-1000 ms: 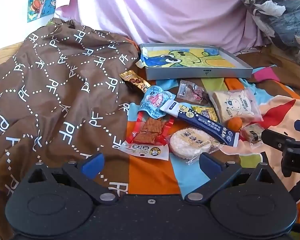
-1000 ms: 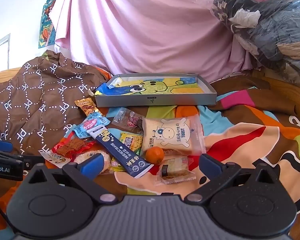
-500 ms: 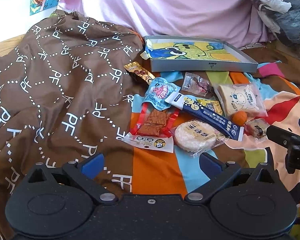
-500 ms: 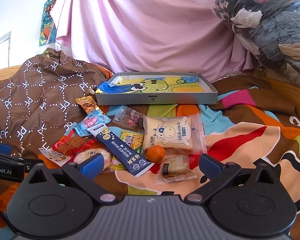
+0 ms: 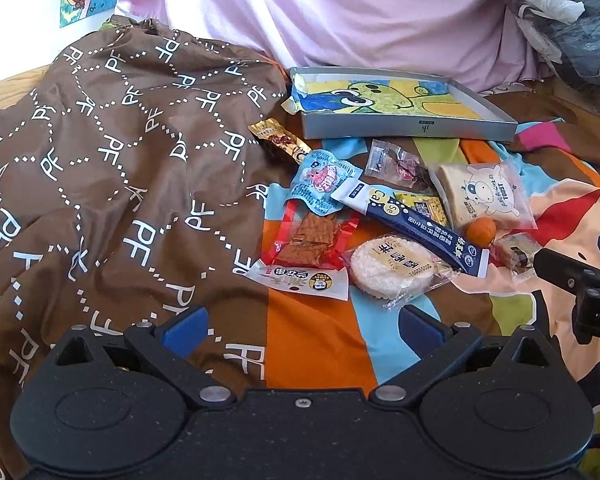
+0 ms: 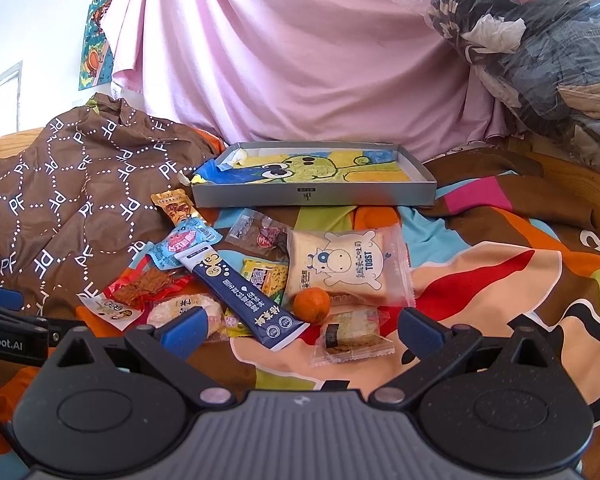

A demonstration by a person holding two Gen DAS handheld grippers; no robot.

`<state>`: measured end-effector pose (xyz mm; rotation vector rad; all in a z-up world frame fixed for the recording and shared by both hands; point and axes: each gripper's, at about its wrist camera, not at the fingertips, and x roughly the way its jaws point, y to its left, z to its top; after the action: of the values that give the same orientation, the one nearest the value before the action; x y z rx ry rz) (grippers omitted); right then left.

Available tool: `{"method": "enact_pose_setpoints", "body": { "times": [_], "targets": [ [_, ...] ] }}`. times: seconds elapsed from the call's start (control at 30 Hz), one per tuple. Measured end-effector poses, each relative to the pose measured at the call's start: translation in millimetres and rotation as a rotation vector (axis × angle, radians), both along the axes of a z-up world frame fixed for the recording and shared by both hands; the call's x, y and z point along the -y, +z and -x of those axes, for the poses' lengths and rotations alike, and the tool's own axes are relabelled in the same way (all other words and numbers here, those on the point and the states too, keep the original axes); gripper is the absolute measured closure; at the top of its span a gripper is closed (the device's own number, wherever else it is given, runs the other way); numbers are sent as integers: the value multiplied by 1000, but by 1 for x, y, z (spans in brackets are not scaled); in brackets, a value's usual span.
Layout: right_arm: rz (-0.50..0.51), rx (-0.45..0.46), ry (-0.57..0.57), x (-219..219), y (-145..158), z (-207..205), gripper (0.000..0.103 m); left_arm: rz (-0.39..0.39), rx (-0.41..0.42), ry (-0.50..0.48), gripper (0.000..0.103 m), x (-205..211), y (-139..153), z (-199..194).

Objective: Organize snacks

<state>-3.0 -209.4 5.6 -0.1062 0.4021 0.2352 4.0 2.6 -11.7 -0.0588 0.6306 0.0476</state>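
Several snack packets lie scattered on a colourful bedsheet in front of a shallow grey tray (image 6: 312,197) (image 5: 404,130) lined with a cartoon picture. Among them are a toast packet (image 6: 342,266) (image 5: 482,198), a small orange (image 6: 311,305) (image 5: 482,231), a long dark blue stick pack (image 6: 240,290) (image 5: 410,226), a round rice cracker (image 5: 392,266), a red jerky packet (image 5: 310,240) and a wrapped seaweed cake (image 6: 350,334). My left gripper (image 5: 300,326) hovers open just short of the rice cracker. My right gripper (image 6: 300,326) is open with the seaweed cake between its fingertips.
A brown patterned quilt (image 5: 100,160) is bunched up on the left. A pink sheet (image 6: 300,60) hangs behind the tray. Bagged clothes (image 6: 540,52) are piled at the right. The sheet to the right of the snacks (image 6: 500,280) is bare.
The left gripper has drawn back and risen a little, so the snacks look smaller and farther. The right gripper has barely moved. Both stayed open.
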Motion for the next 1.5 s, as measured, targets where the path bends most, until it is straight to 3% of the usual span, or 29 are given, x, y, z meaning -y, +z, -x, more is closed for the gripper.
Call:
{"method": "enact_pose_setpoints", "body": {
  "times": [0.6,0.8,1.23,1.5],
  "targets": [
    [13,-22,4,-4,-7,-3,0,1,-22,-1,2,-2,-6,-3],
    [45,-34,35,-5,-11,-7,0,-48,-33,-11,2,-2,-8,-8],
    [237,-70,385,-26,4,-45,0,-212,-28,-118,2,-27,13,-56],
    [178,-177,426,-51,-8,-69,0,-210,-56,-265,3,-19,12,-86]
  ]
}}
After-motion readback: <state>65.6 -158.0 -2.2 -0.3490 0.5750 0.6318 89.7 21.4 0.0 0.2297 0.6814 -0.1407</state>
